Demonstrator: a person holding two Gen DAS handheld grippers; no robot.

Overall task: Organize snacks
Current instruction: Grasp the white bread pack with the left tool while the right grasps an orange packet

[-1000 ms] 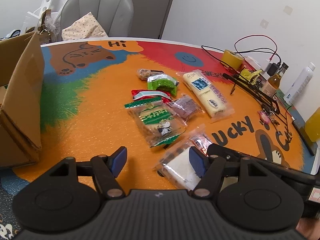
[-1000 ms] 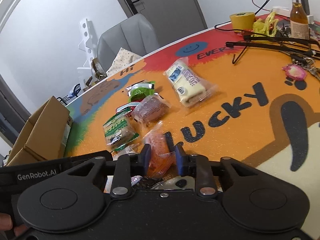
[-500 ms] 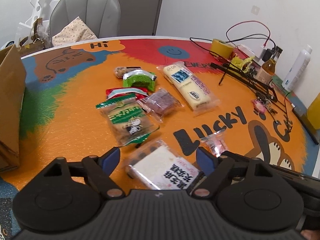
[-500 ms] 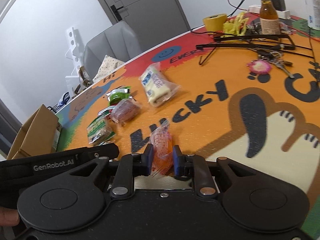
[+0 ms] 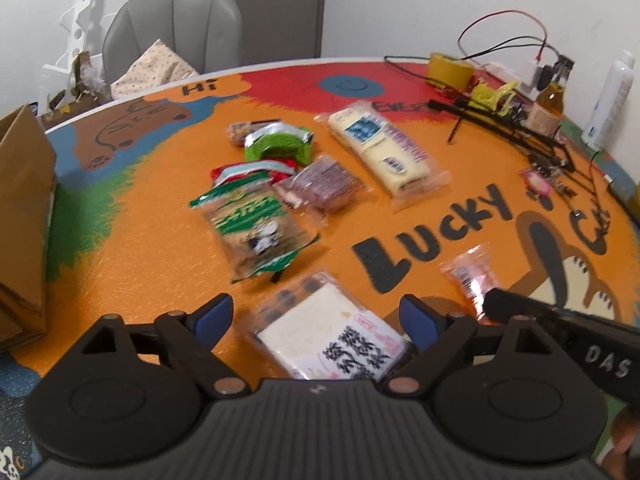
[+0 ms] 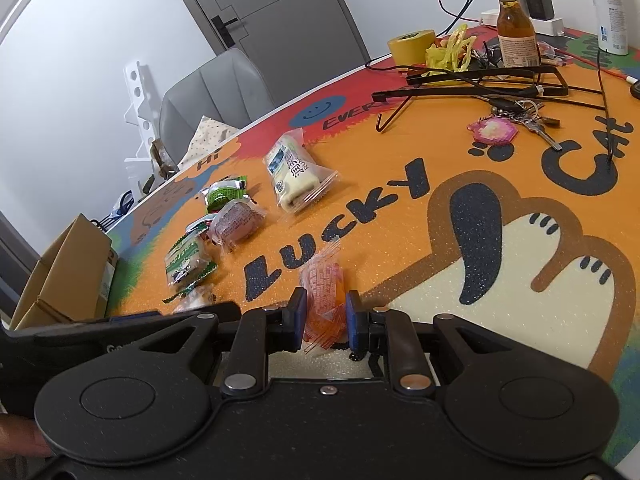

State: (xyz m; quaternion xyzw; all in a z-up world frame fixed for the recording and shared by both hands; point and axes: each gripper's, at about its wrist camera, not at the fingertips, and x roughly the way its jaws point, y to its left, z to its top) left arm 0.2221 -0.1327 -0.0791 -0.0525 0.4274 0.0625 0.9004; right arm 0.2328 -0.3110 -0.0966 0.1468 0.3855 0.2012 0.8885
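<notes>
Left gripper (image 5: 316, 314) opening wide around white pack (image 5: 328, 330); right gripper (image 6: 325, 320) clamped on orange snack (image 6: 324, 292). Centre pack before closing.

table mat (image 5: 132, 264): orange, with red, blue and green patches, black lettering, brown cat drawing
held snack packet (image 6: 324, 292): clear wrapper, orange inside, red print
white snack pack (image 5: 332, 328): white, black characters
biscuit bag (image 5: 252, 228): green and white
tape roll (image 6: 411, 45): yellow
cardboard box (image 5: 20, 184): brown
</notes>
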